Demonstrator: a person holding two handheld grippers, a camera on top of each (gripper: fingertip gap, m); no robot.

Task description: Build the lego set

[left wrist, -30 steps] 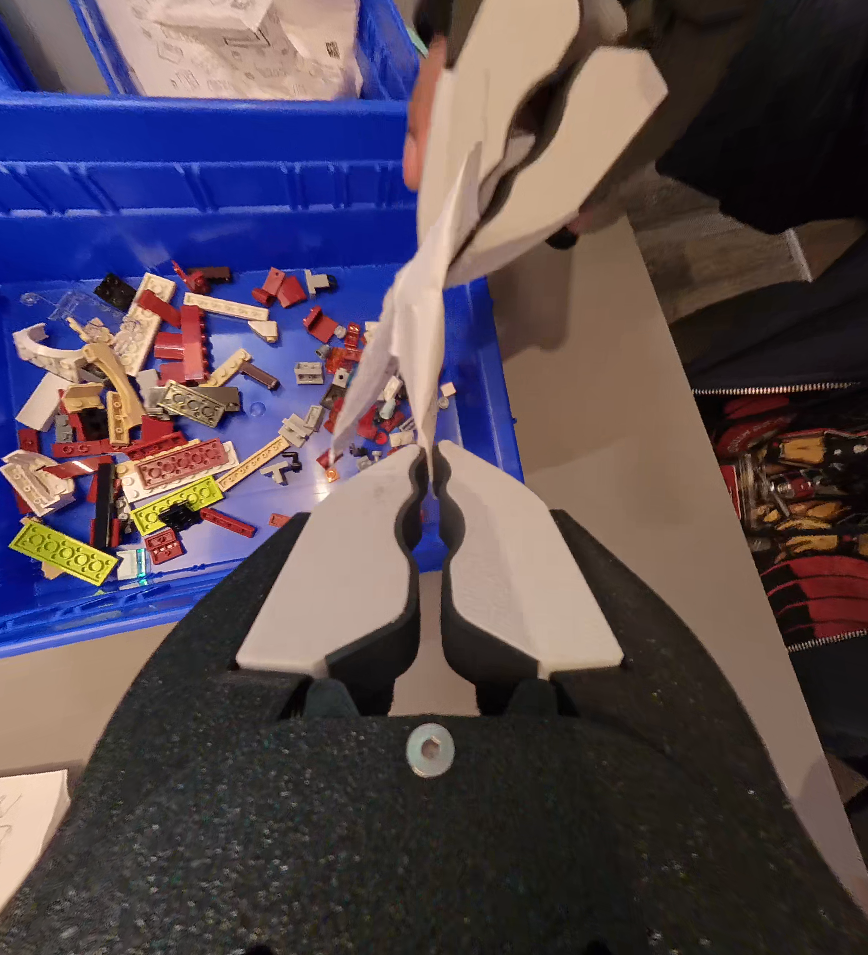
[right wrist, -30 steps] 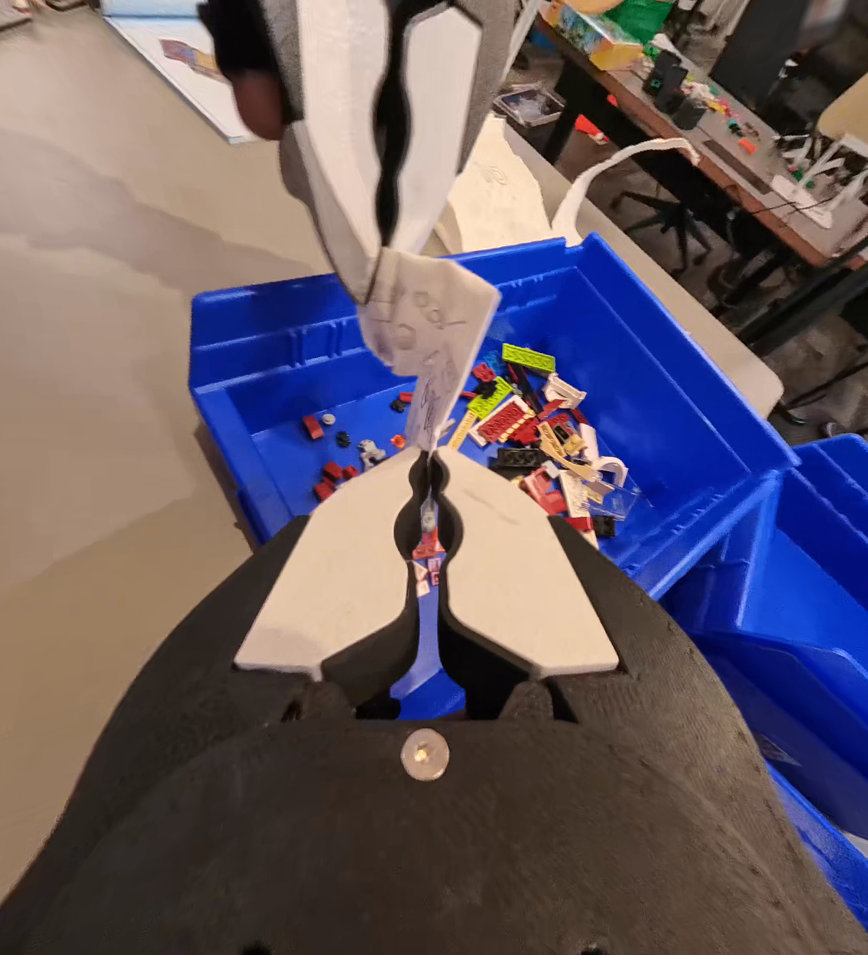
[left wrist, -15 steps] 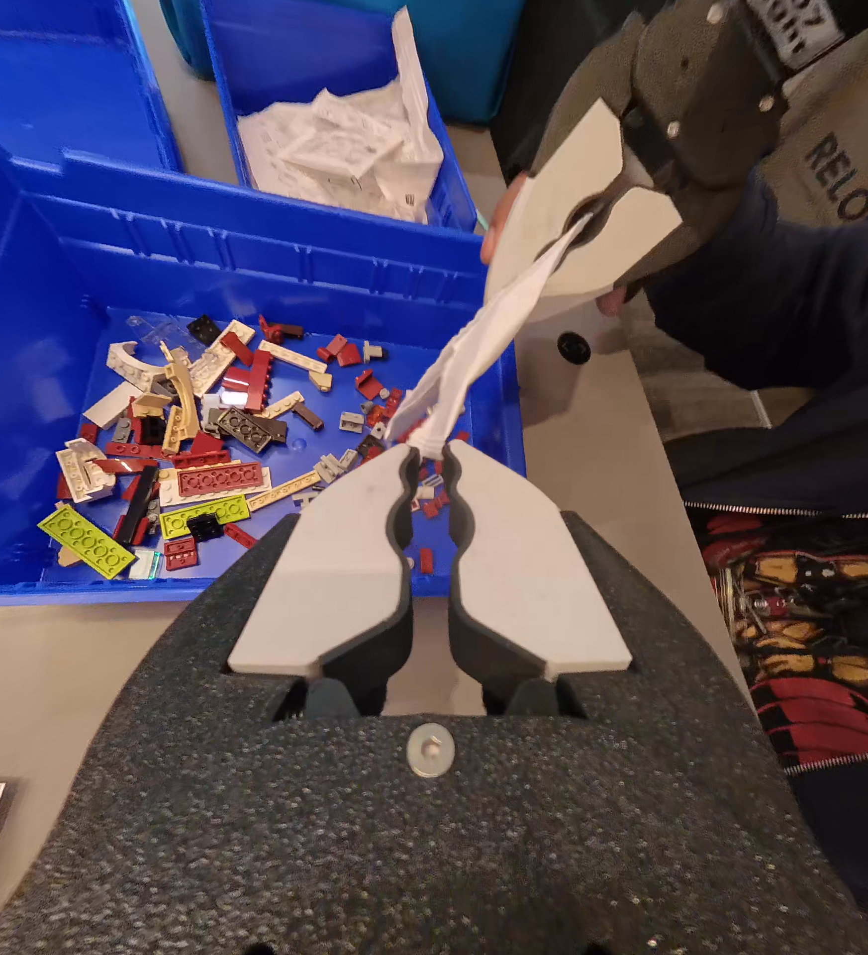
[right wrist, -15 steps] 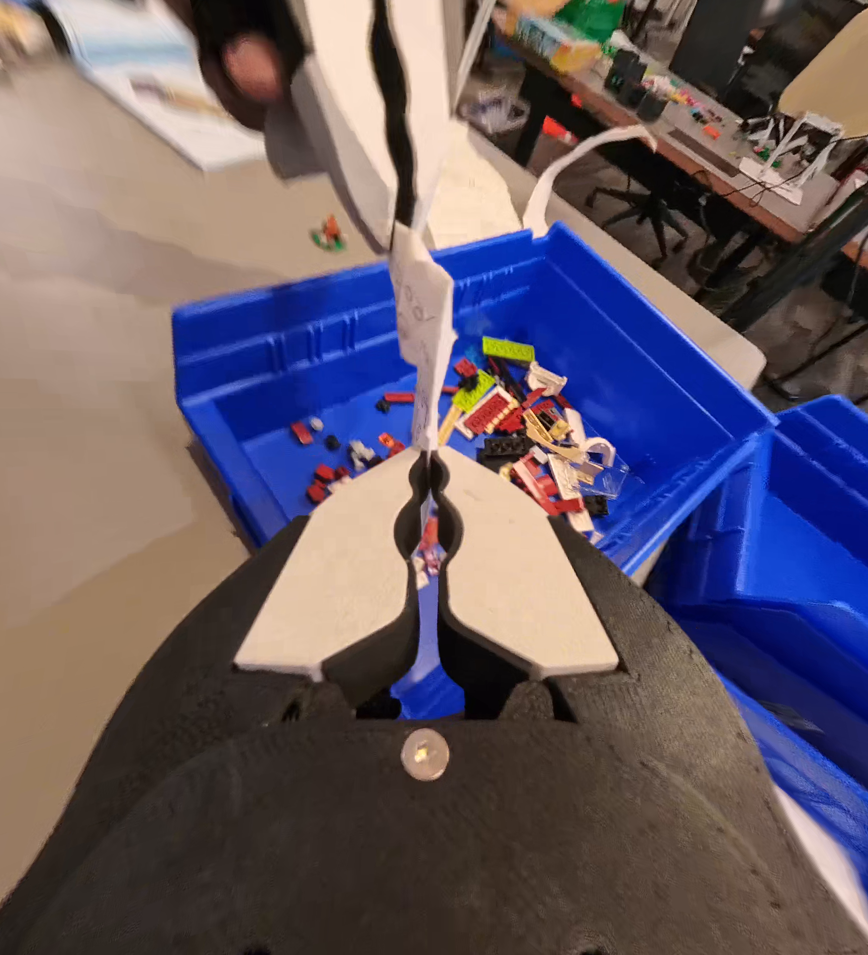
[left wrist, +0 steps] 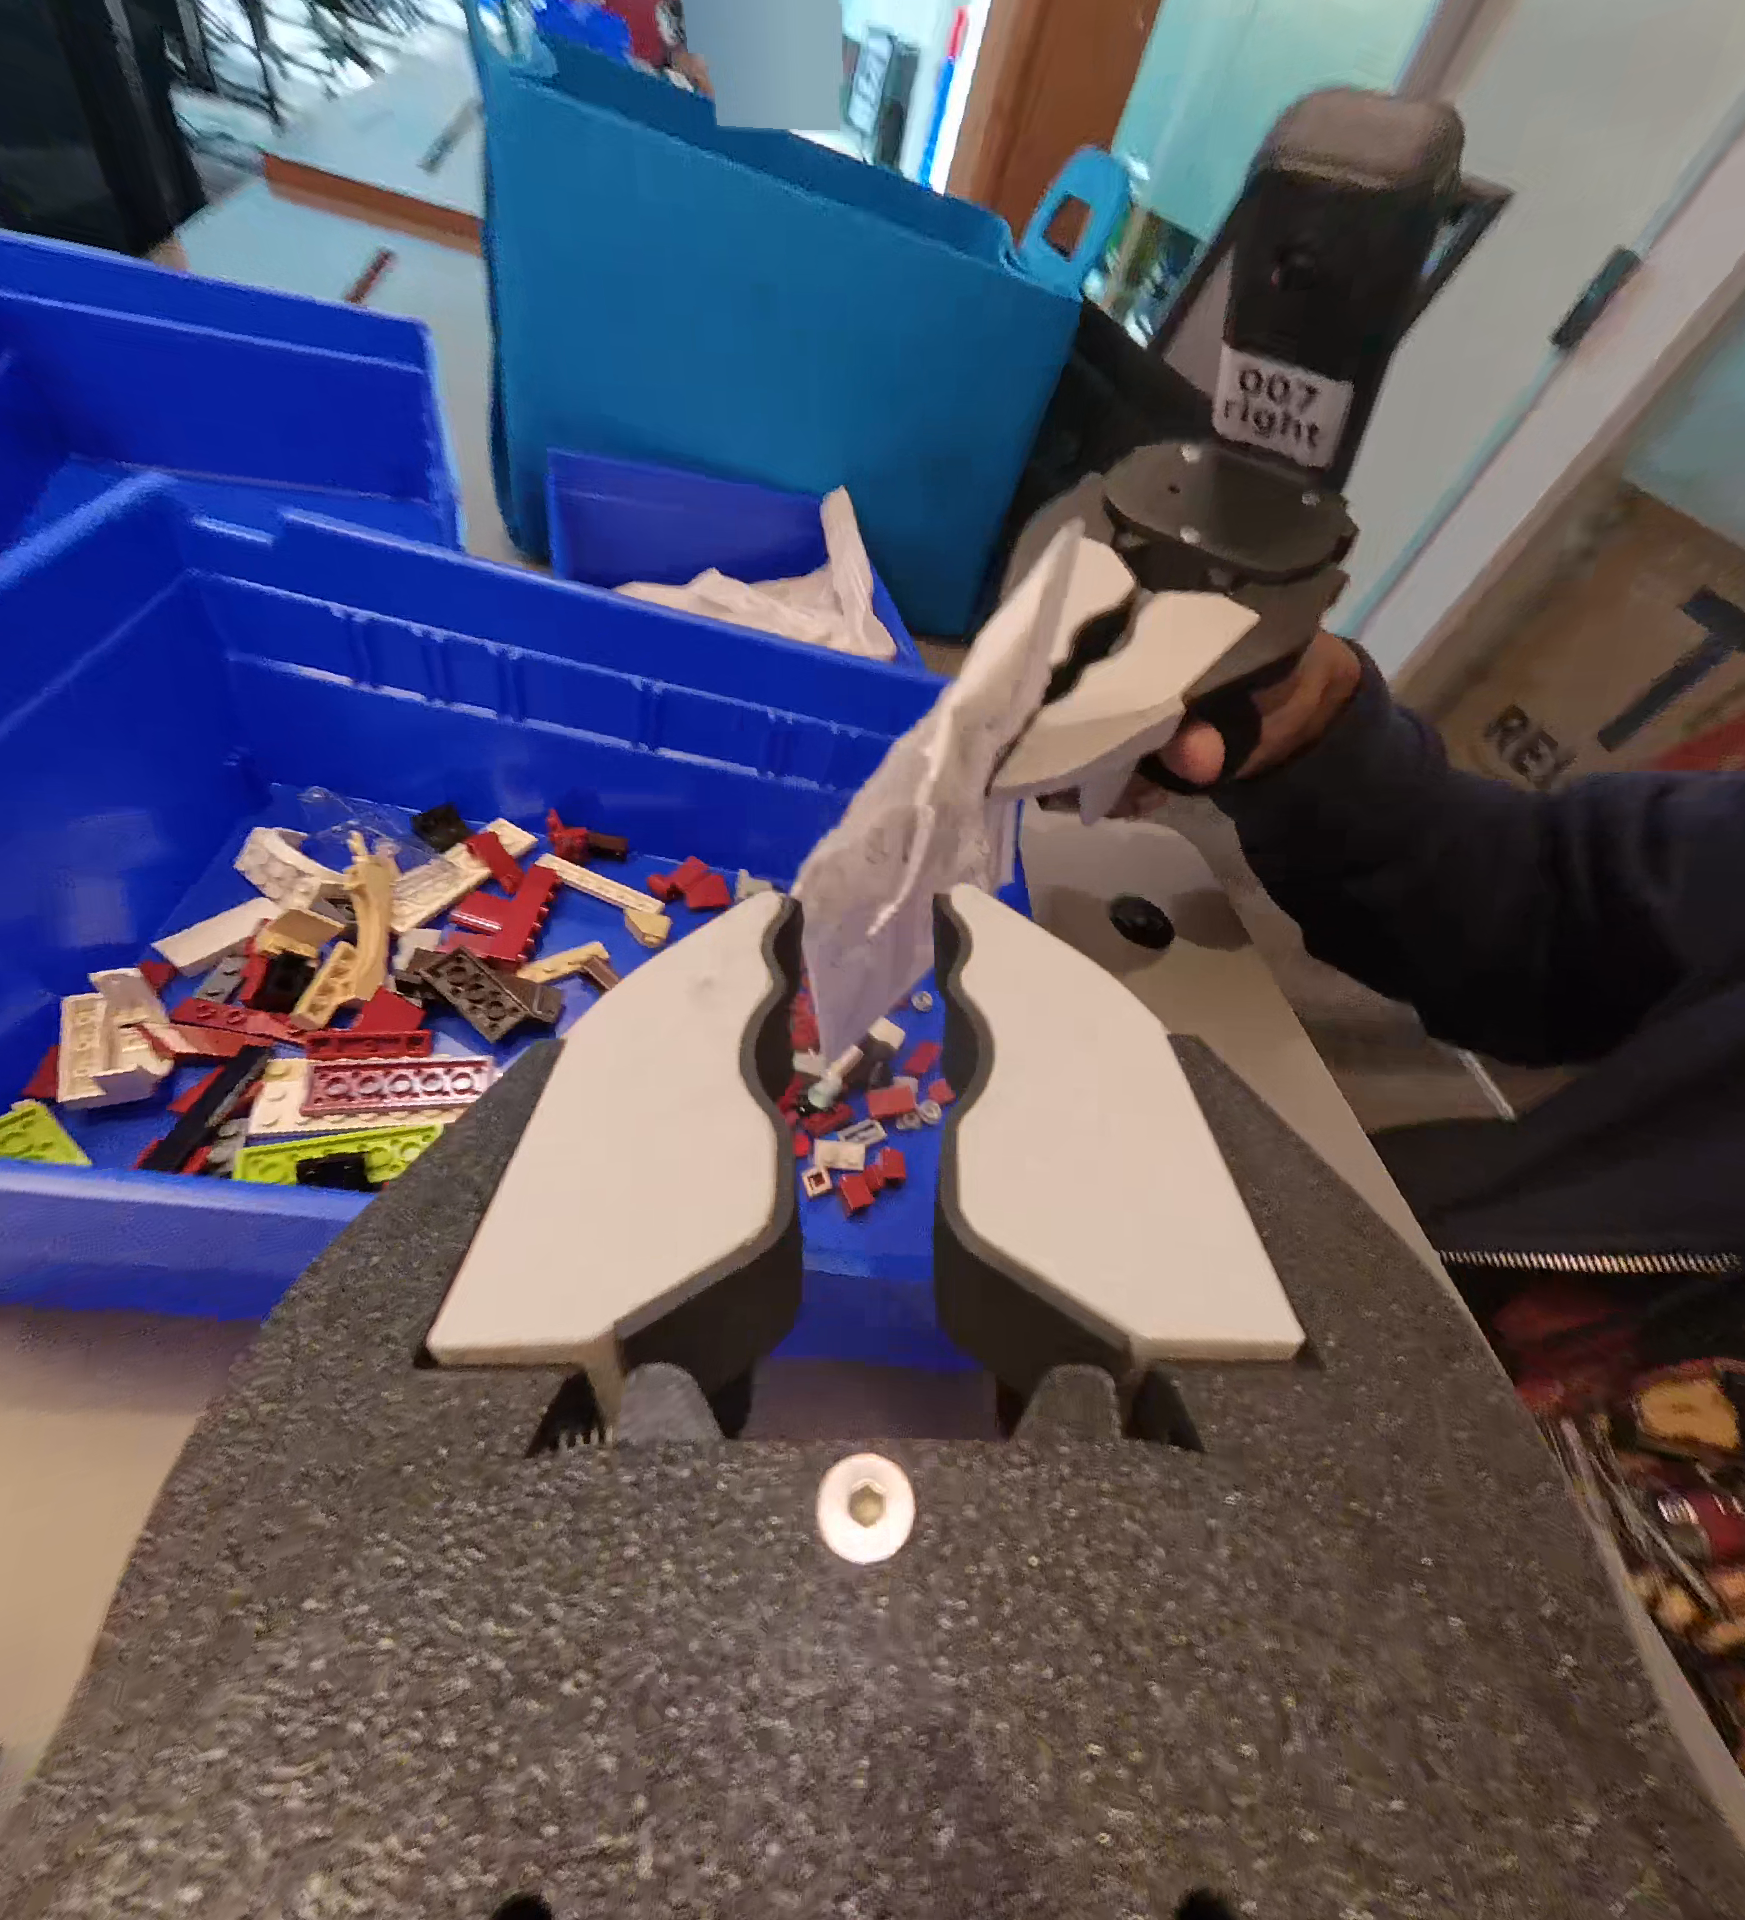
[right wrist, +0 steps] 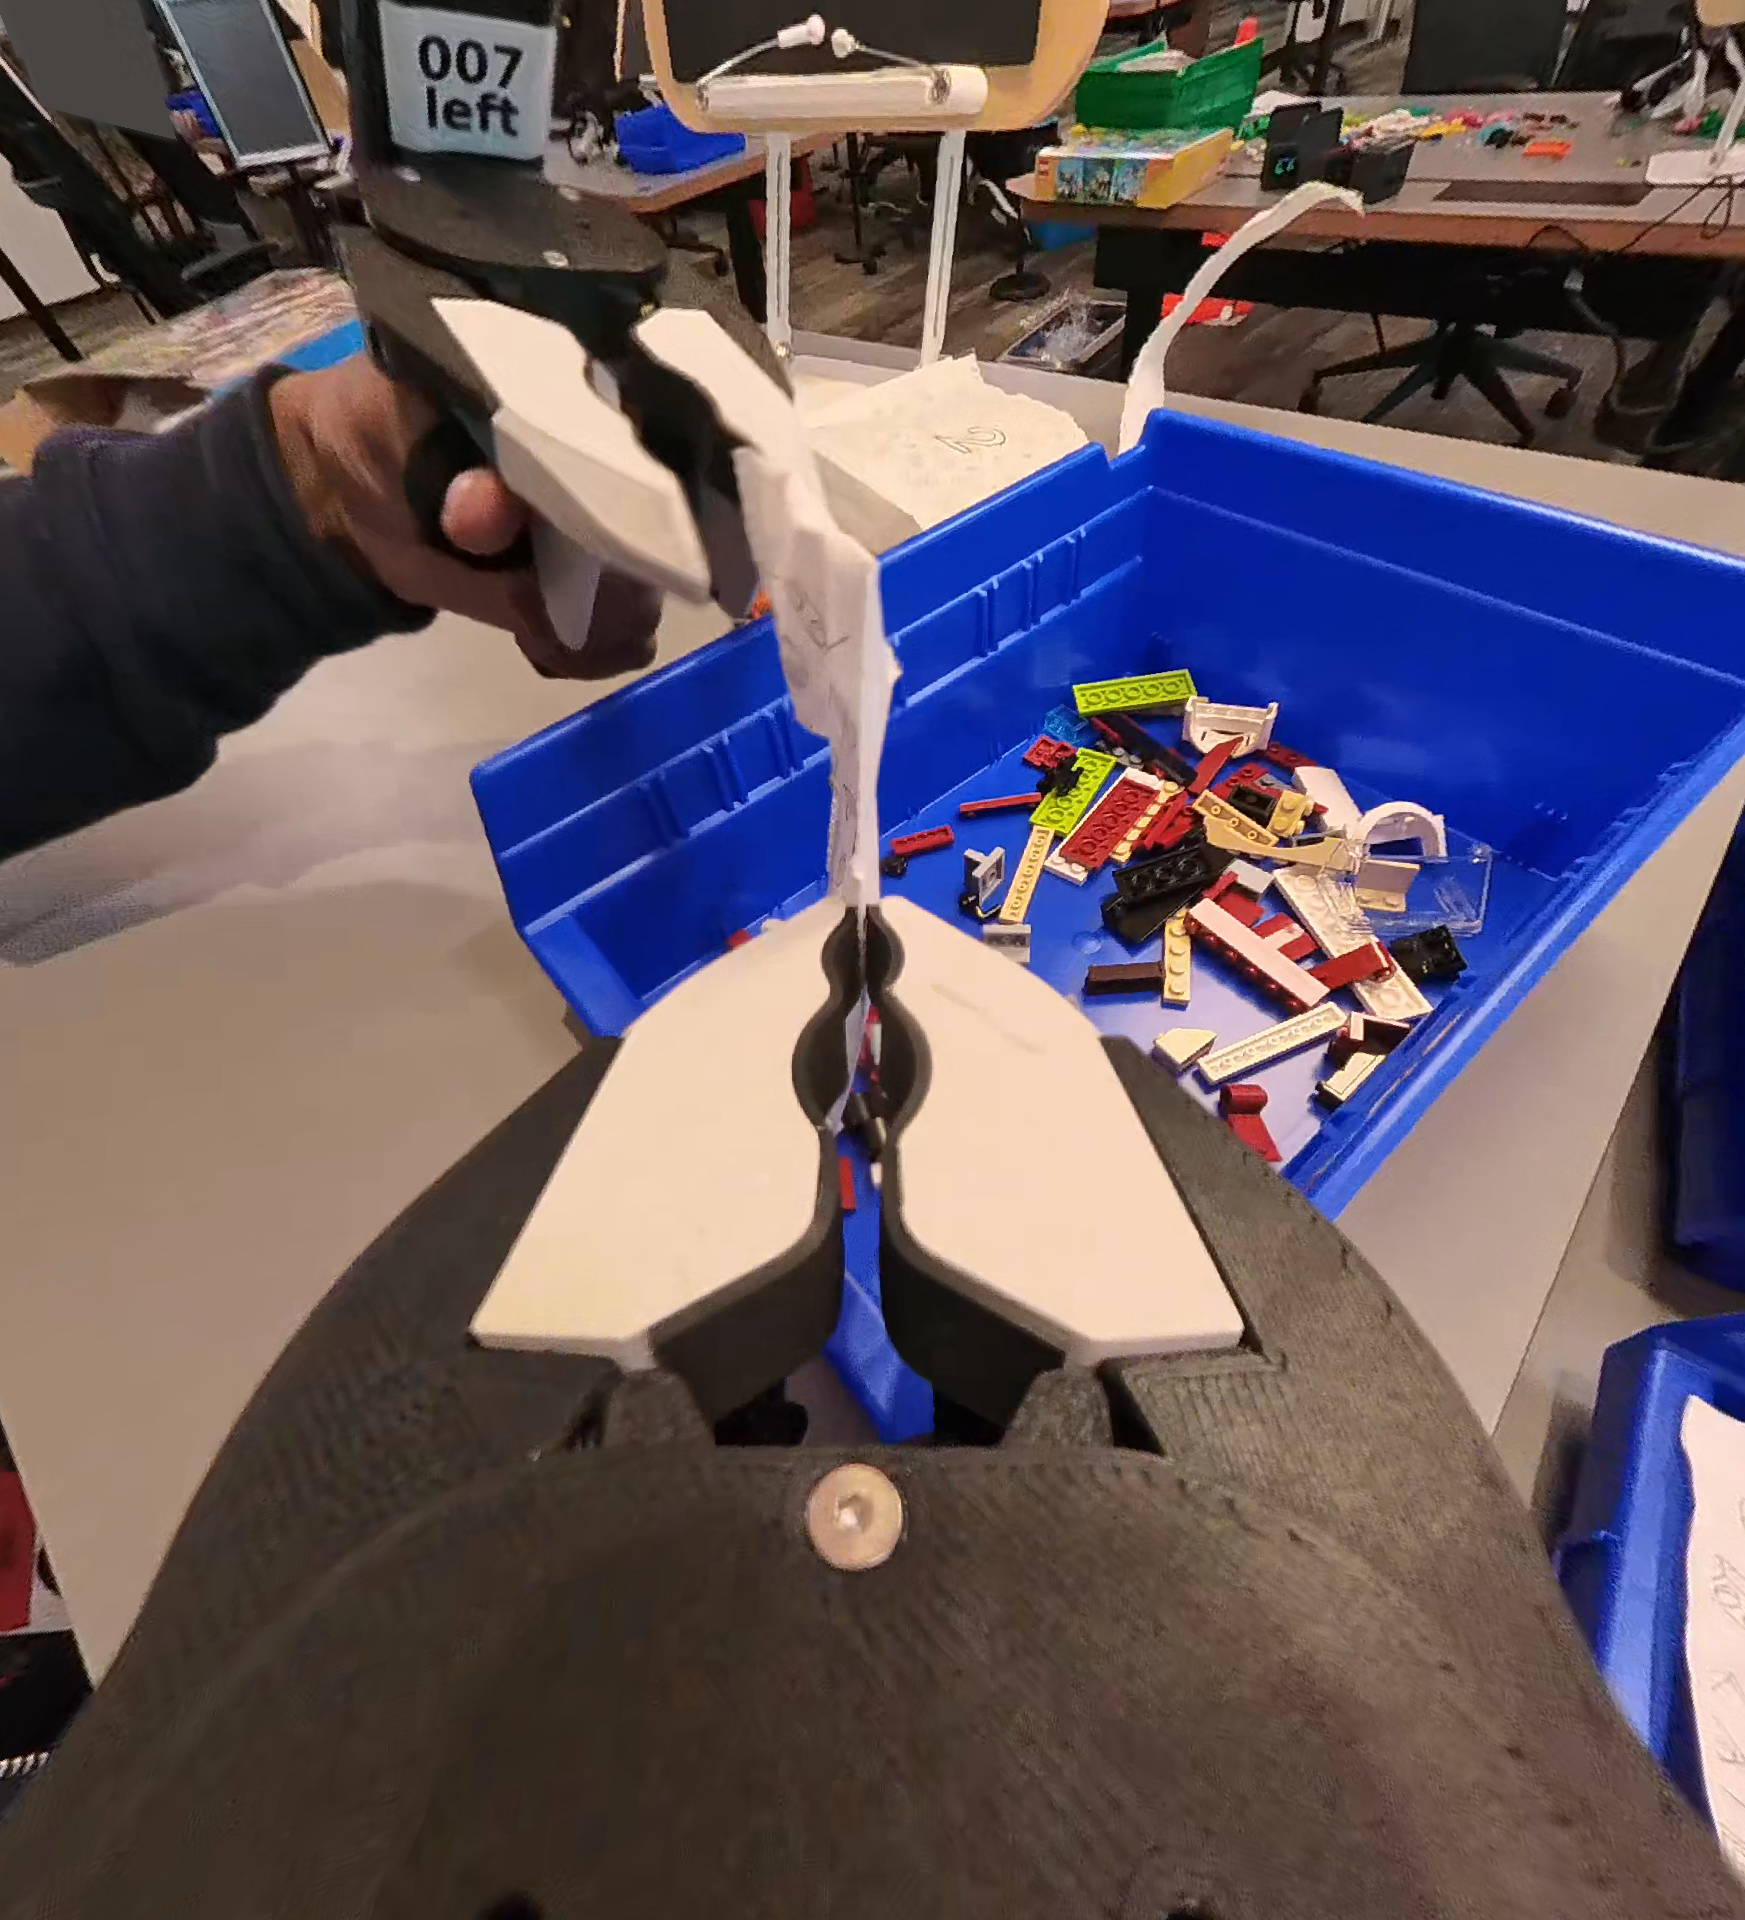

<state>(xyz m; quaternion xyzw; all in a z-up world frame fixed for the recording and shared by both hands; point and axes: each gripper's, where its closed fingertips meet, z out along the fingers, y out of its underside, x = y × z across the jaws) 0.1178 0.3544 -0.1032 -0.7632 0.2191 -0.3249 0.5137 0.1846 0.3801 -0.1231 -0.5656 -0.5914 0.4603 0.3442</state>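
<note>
**Paper bag strung between two grippers above the brick bin**

The blue bin sits near the corner of the bench, its tall walls ringing a scatter of toy bricks heaped toward one side of its floor. More blue bins crowd close behind it and beside it, one of them holding crumpled white paper. On the other flank the bench lies bare and open out to its edge.

A torn white paper bag with faint printed drawings hangs over the bin's near end. Its long axis runs steeply slanted, from the left gripper at its upper end down to the right gripper at its lower end. The right gripper's jaws are closed on the bag's lower edge, the pads pressed flat against the thin paper. In the left wrist view the left gripper has its jaws parted, and the bag's tip dangles in the gap; I see clear space on both sides of it, so it is not gripped there.

A hand in a dark sleeve grips the left gripper's handle. The bench top is smooth pale grey; beyond it stand desks, chairs and clutter in a workshop room.
</note>
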